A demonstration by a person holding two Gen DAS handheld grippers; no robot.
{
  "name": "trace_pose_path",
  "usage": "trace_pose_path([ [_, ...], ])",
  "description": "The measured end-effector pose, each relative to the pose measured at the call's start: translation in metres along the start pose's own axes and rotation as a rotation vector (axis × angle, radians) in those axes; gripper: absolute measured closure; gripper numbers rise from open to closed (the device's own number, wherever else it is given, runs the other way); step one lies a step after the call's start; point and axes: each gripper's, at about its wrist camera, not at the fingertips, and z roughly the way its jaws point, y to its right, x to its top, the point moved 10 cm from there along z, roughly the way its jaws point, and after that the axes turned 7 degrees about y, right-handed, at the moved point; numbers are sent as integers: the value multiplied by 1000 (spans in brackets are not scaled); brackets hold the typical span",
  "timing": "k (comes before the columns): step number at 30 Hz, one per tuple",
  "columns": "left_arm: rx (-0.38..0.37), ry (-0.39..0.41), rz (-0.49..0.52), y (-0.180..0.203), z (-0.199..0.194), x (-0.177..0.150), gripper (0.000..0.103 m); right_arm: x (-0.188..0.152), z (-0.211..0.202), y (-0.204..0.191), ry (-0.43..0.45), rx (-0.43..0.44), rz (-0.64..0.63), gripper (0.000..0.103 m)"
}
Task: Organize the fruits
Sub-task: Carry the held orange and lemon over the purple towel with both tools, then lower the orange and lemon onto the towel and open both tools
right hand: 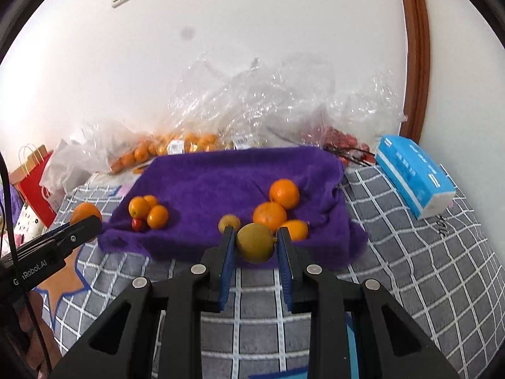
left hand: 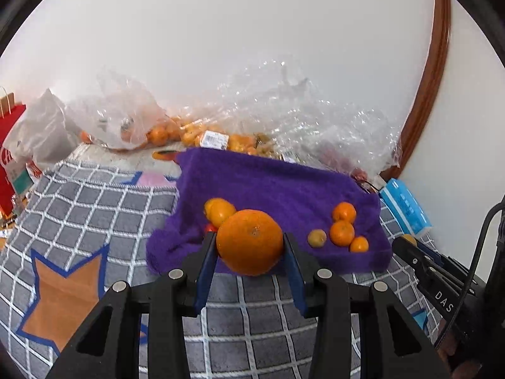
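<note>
Large orange (left hand: 250,242): pinched in left gripper (left hand: 250,246), above near edge of purple towel (left hand: 268,186). Yellow-green citrus (right hand: 255,242): pinched in right gripper (right hand: 255,240), near right cluster. Likely firm, round, roll-prone; best gripped across widest part.

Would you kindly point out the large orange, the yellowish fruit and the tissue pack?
large orange (left hand: 249,241), left wrist view, front face.
yellowish fruit (right hand: 255,242), right wrist view, centre.
tissue pack (right hand: 413,178), right wrist view, blue top.
</note>
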Motion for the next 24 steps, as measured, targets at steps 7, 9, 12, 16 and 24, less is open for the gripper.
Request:
trace_pose_path([
  [7,27,19,5,-7,15,20,64,16,17,-2,14,7,-2,77],
  [9,31,23,14,-7,20,23,64,20,24,-4,16,5,-9,77],
  [12,37,21,14,-7,29,27,64,23,33,-6,15,16,-1,77],
  [16,40,14,4,-5,42,31,64,27,46,-9,18,22,5,77],
  [24,37,2,-12,-4,65,36,64,34,69,-4,15,10,14,77],
])
